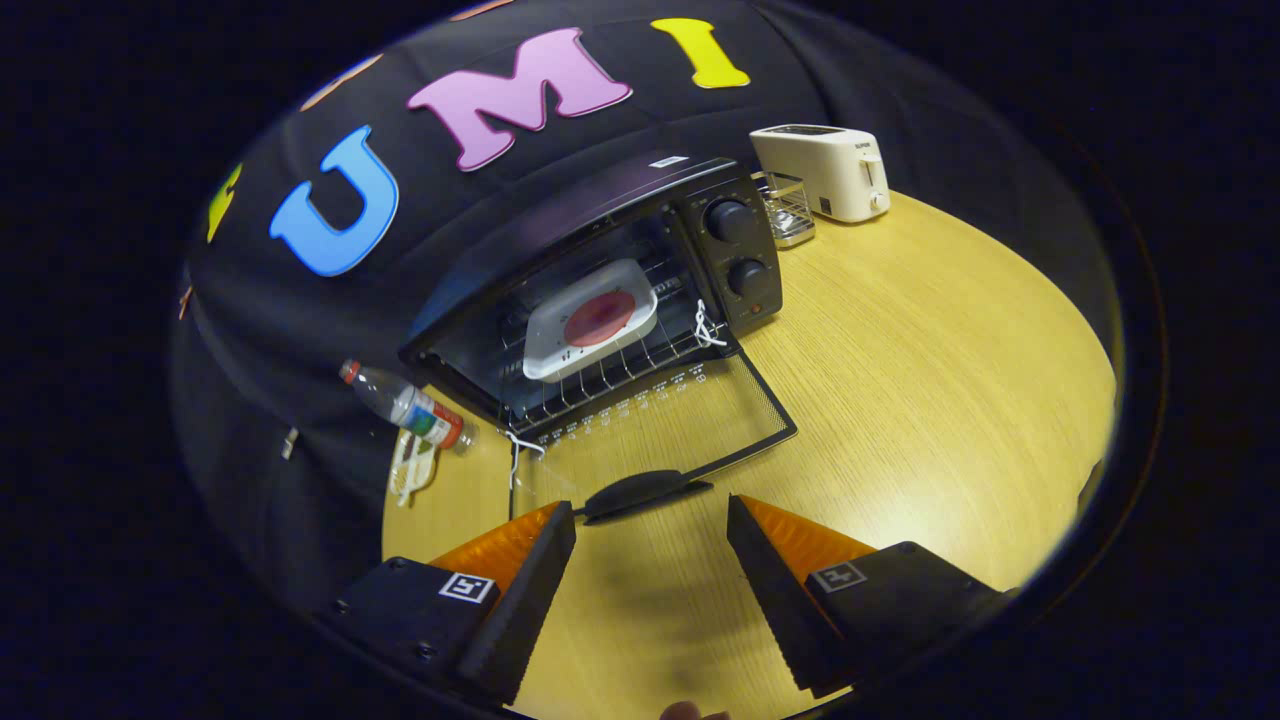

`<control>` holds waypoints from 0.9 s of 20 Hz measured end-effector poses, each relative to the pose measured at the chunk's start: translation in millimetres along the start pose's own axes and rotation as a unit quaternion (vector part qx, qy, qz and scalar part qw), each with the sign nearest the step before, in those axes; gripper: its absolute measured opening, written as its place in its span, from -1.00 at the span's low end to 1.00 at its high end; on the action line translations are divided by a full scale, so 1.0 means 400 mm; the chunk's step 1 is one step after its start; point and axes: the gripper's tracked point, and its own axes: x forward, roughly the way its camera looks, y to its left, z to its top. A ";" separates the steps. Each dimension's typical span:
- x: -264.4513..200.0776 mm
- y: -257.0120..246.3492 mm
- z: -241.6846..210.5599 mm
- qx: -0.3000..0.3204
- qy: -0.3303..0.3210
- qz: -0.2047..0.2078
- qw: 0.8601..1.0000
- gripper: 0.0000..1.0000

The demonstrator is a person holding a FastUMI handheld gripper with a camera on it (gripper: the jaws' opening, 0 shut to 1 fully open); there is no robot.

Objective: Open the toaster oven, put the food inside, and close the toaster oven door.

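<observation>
We hold the jaws (pixel 650 525) spread and empty just short of the handle (pixel 640 492) of the oven's (pixel 600 290) lowered door, ready to lift it; the food (pixel 598 318) sits on the rack inside.

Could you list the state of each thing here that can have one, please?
Oven: open.
Door: folded down flat, handle just ahead of the fingers.
Plate: on the rack inside, food on it.
Bottle: lying on its side, capped.
Toaster: upright, slots empty.
Gripper: open, holding nothing.
</observation>
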 end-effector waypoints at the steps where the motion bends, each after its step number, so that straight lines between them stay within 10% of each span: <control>1: 0.011 0.002 -0.021 -0.028 0.006 -0.006 1.000 0.97; 18: 0.222 0.009 -0.129 -0.164 0.075 -0.091 0.979 0.99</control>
